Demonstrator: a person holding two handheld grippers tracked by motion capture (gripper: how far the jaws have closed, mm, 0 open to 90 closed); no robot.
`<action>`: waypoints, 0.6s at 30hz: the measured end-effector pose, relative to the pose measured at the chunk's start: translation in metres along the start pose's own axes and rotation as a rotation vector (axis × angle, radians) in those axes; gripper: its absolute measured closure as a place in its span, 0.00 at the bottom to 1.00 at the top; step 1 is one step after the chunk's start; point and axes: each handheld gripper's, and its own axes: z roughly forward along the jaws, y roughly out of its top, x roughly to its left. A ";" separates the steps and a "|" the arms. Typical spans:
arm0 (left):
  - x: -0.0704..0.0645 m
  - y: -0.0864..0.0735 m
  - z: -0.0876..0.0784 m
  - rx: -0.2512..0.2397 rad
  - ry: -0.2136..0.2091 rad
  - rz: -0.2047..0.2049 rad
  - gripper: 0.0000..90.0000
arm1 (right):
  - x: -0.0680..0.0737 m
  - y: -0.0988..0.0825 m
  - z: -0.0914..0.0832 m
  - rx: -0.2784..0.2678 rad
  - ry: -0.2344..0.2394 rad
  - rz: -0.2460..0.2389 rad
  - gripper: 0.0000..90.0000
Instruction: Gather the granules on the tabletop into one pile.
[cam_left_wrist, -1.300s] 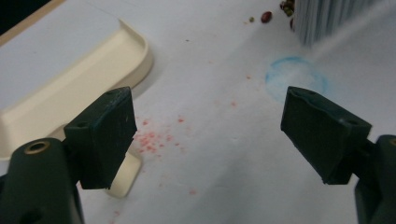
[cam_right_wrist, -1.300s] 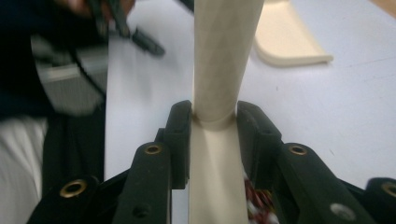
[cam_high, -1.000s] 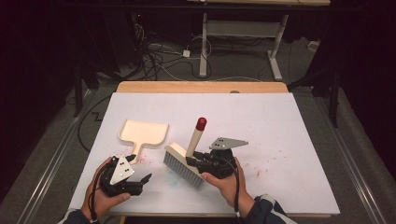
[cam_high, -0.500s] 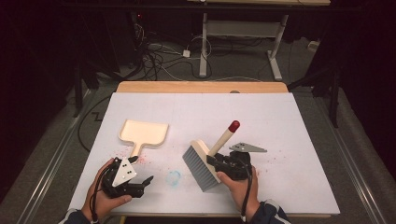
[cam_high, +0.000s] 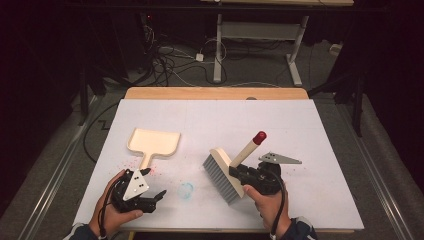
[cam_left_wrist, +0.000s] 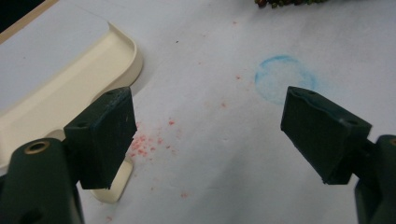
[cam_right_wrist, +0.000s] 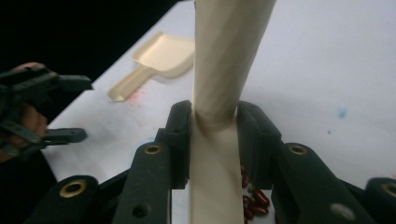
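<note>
A hand brush with a cream handle (cam_high: 246, 152), a red tip (cam_high: 259, 136) and grey bristles (cam_high: 218, 176) is tilted over the white table. My right gripper (cam_high: 240, 172) is shut on its handle (cam_right_wrist: 224, 60), and its jaws have just closed a little tighter. A cream dustpan (cam_high: 153, 142) lies flat at the left, its handle pointing toward the person. My left gripper (cam_high: 156, 199) rests near the front edge, just right of that handle. In the left gripper view it (cam_left_wrist: 205, 135) stands open over bare table, the dustpan (cam_left_wrist: 60, 88) beside its left jaw.
A blue ring mark (cam_high: 186, 190) lies between the grippers, with red specks (cam_left_wrist: 142, 142) by the dustpan handle. Several dark red beans (cam_right_wrist: 254, 197) lie under the right gripper. The table (cam_high: 300, 125) is white with a wooden far edge (cam_high: 215, 93); cables and desk legs stand beyond.
The right gripper has carried the brush to the right across the table, and the handle now leans up and to the right. The left gripper has stayed put.
</note>
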 end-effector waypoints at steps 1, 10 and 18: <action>0.000 0.000 0.000 0.000 0.001 -0.001 0.19 | 0.000 0.002 -0.002 -0.020 -0.001 -0.029 0.75; 0.001 0.000 -0.001 0.000 0.004 -0.002 0.19 | -0.004 0.019 -0.039 -0.084 -0.082 -0.144 0.76; 0.000 0.001 0.000 0.007 0.007 0.001 0.19 | -0.015 0.013 -0.051 -0.092 -0.307 -0.247 0.76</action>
